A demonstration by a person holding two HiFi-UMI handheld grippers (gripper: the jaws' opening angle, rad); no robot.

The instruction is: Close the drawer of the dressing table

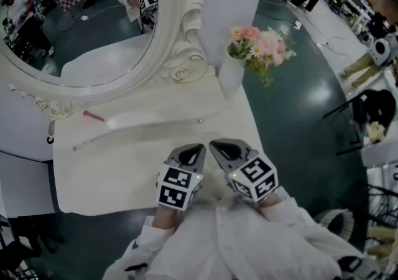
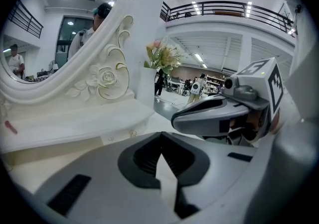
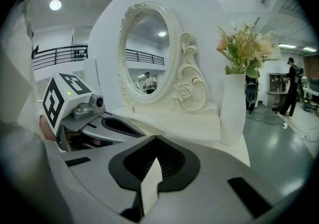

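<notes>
The white dressing table [image 1: 112, 173] carries an oval mirror [image 1: 81, 17] on a raised shelf. A small drawer front with a tiny knob [image 1: 199, 121] sits in that shelf; the knob [image 2: 133, 134] also shows in the left gripper view, and I see no gap around the drawer. My left gripper [image 1: 198, 147] and right gripper [image 1: 214, 144] hover side by side over the table's front edge, pointing at the shelf. Both are shut with nothing between their jaws [image 2: 160, 141] [image 3: 155, 143]. Neither touches the drawer.
A white vase of pink flowers [image 1: 233, 70] stands at the shelf's right end. A pink-tipped item [image 1: 93, 116] and a thin stick [image 1: 90, 142] lie on the table at the left. Dark floor [image 1: 292, 117] lies to the right of the table.
</notes>
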